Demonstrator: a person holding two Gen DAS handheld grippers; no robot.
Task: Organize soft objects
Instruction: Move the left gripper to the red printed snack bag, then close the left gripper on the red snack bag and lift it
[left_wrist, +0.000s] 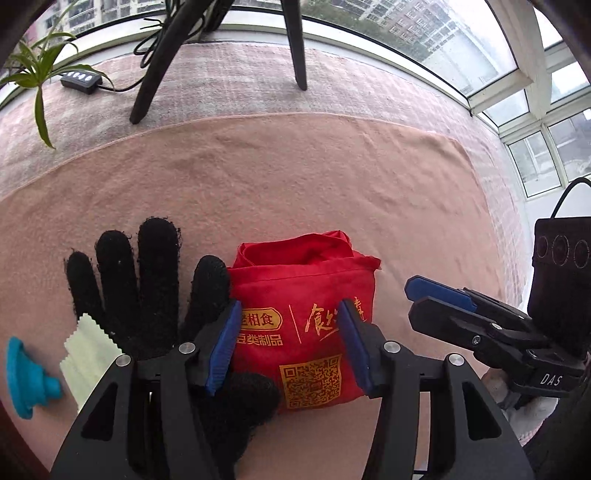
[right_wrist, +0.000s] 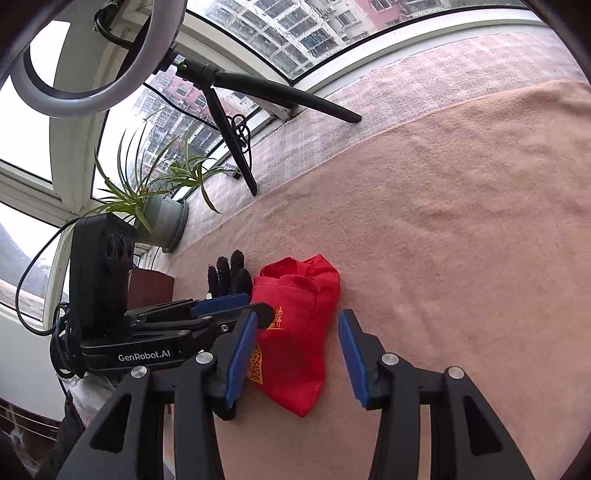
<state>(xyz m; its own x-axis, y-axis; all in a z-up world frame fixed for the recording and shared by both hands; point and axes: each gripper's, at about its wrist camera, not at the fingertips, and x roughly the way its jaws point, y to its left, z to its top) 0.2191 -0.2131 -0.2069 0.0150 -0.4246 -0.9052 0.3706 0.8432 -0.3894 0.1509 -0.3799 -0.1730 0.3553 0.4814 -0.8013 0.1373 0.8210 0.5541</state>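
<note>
A folded red cloth bag (left_wrist: 303, 332) with gold print lies on the pink blanket; it also shows in the right wrist view (right_wrist: 299, 332). A black knit glove (left_wrist: 144, 291) lies flat just left of it, also seen in the right wrist view (right_wrist: 231, 277). My left gripper (left_wrist: 288, 347) is open, its blue pads either side of the bag's lower part, above it. My right gripper (right_wrist: 297, 354) is open over the bag's right edge; it shows in the left wrist view (left_wrist: 421, 295) to the bag's right.
A pale yellow cloth swatch (left_wrist: 86, 354) and a blue soft item (left_wrist: 26, 376) lie left of the glove. Black tripod legs (left_wrist: 155, 70), a remote (left_wrist: 80, 79) and a potted plant (right_wrist: 162, 218) stand by the window. The pink blanket (left_wrist: 295, 184) stretches beyond.
</note>
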